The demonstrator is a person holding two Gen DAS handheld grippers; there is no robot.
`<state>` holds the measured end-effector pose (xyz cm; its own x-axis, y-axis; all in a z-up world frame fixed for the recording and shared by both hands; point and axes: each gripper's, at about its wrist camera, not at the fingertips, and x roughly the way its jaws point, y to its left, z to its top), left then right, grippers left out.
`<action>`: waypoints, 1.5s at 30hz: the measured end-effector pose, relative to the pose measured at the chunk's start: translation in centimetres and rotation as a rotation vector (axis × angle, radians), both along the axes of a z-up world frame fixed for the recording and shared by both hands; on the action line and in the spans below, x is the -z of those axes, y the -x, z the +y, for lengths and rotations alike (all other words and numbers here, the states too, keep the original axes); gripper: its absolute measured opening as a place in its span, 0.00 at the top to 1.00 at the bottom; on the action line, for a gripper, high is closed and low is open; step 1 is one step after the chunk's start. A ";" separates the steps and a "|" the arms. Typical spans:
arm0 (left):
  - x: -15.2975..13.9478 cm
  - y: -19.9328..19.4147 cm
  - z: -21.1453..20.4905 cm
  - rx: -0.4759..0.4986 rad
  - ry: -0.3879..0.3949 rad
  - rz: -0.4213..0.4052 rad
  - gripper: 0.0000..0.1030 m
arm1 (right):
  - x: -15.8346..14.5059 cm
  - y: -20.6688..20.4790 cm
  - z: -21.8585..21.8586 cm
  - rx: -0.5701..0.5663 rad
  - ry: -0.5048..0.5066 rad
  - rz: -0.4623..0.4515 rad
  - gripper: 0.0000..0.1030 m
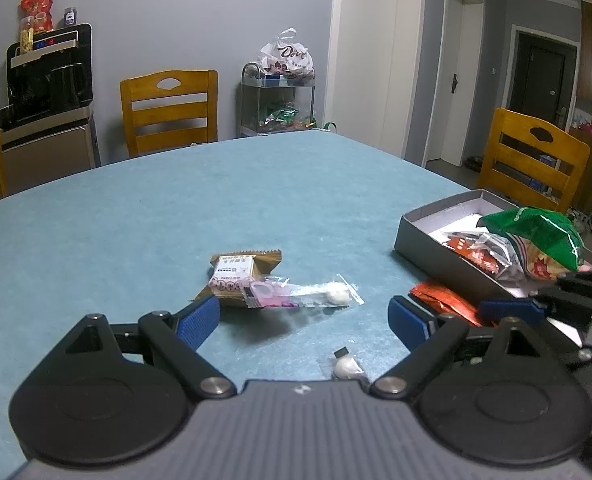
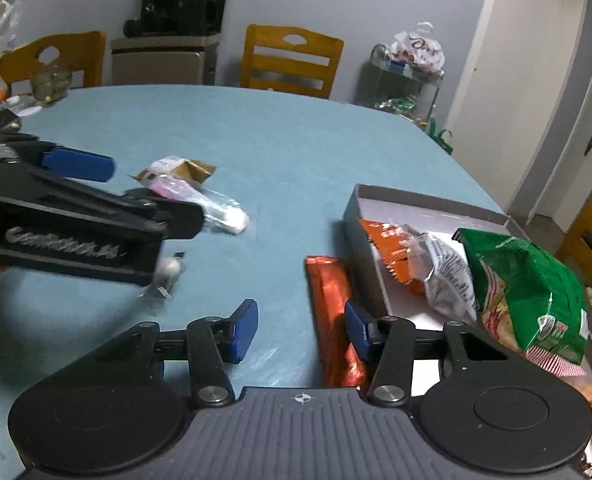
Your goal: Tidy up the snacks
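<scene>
- Left gripper (image 1: 304, 316): jaws wide apart, holding nothing, above the table (image 1: 256, 200).
- Right gripper (image 2: 302, 328): jaws apart (empty), straddling the orange packet (image 2: 332, 300) beside the box (image 2: 360, 216).

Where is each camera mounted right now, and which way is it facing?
Left wrist: sits on the left tool, low over the blue table, facing the brown snack packet and far chairs; its own open fingers show, plus the right tool at right.
Right wrist: sits on the right tool, facing the orange packet beside the grey box; the left tool crosses at left.
Shared: table, box, brown packet, orange packet.
</scene>
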<state>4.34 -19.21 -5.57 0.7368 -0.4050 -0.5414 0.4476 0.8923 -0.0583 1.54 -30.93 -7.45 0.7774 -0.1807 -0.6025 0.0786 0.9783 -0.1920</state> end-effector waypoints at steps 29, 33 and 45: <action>0.1 0.0 0.3 -0.032 0.003 -0.015 0.11 | -2.9 1.4 -2.8 -0.080 -0.224 -0.013 0.56; 0.2 -0.1 0.3 -0.029 -0.001 -0.008 0.11 | -2.5 1.6 -2.6 -0.083 -0.192 -0.009 0.56; 1.4 -0.9 0.3 0.067 -0.010 0.121 0.11 | -0.8 0.6 -2.2 -0.071 -0.172 0.047 0.57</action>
<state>5.28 -18.87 -6.95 0.6376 -0.4449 -0.6289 0.4964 0.8616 -0.1062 0.94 -33.11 -6.60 0.7548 -0.0178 -0.6557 0.0031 0.9997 -0.0236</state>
